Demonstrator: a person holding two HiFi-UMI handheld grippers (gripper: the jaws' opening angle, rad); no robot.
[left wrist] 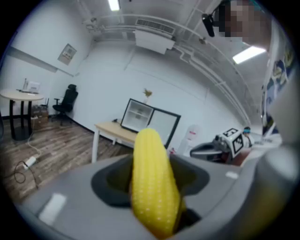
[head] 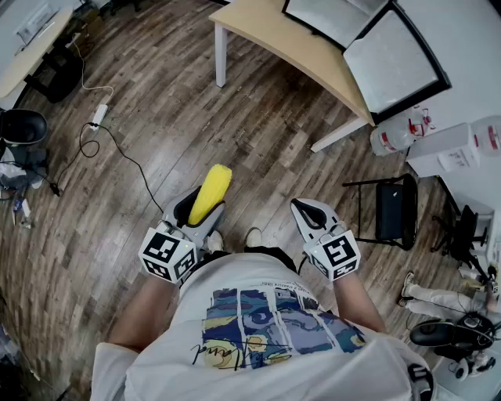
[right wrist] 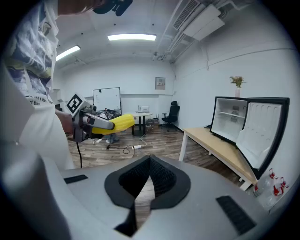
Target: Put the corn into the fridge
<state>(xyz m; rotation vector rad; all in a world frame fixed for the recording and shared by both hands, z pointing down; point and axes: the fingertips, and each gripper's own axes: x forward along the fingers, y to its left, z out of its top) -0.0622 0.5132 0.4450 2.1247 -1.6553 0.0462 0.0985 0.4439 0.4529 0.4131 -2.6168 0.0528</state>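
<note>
Gripping the corn (head: 211,193) between its two jaws, the left gripper (head: 197,213) has them spread wide around the cob's thick lower part, pads pressed against its sides. The cob's long axis runs along the jaws, and its rounded tip sticks out well past them, pointing away from the person and a little to the right, towards the far side of the room. From the right gripper view it lies close to level. The right gripper (head: 311,214) sits just to the right, apart from the corn, its jaws drawn together at the tips with nothing between them (only wooden floor (head: 156,117) shows through the slit). The fridge (head: 333,16) stands far right on a light table (head: 305,47), its door (head: 395,63) swung open, well apart from the corn.
</note>
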